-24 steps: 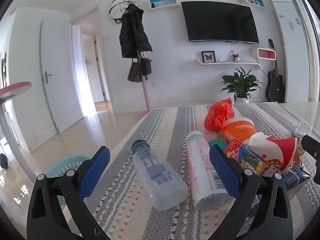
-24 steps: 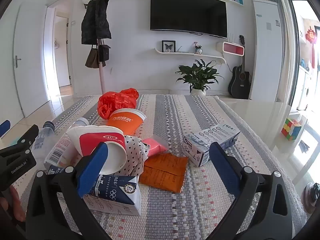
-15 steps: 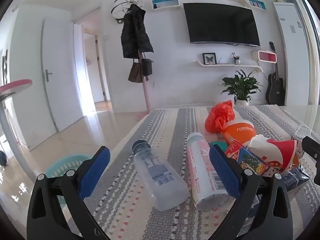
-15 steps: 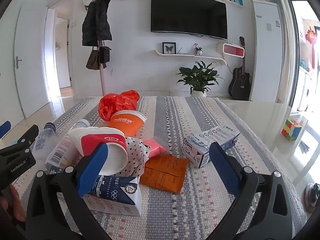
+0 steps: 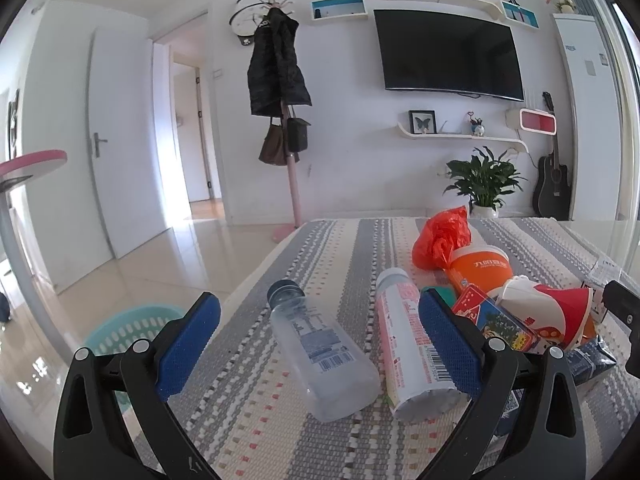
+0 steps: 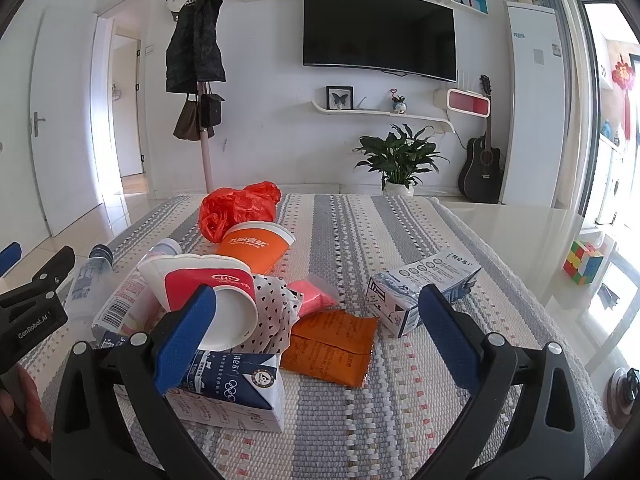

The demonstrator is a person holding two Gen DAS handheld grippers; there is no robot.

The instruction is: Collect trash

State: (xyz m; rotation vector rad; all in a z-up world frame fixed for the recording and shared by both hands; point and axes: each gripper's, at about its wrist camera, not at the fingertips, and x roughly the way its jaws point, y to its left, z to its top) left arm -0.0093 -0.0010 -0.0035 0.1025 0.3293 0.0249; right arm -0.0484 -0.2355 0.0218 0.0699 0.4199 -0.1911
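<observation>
Trash lies scattered on a striped tablecloth [image 5: 340,248]. A clear plastic bottle [image 5: 320,344] and a pink-and-white bottle [image 5: 404,340] lie side by side in the left wrist view, framed by my open left gripper [image 5: 320,336], which touches neither. My right gripper [image 6: 316,328] hangs open over an orange packet [image 6: 332,344]. Around it lie a red-and-white paper cup [image 6: 208,296], an orange cup [image 6: 256,246], a blue milk carton [image 6: 228,392], a white carton [image 6: 424,292] and a crumpled red plastic bag [image 6: 236,208].
A teal basket [image 5: 132,328] stands on the floor left of the table. A coat rack [image 5: 280,120], a potted plant [image 6: 400,160] and a guitar [image 6: 482,168] stand by the far wall. A colourful puzzle cube [image 6: 582,262] rests on the bare glossy tabletop at right.
Both views have shifted very slightly; the objects on the cloth lie where they were and both grippers stay open.
</observation>
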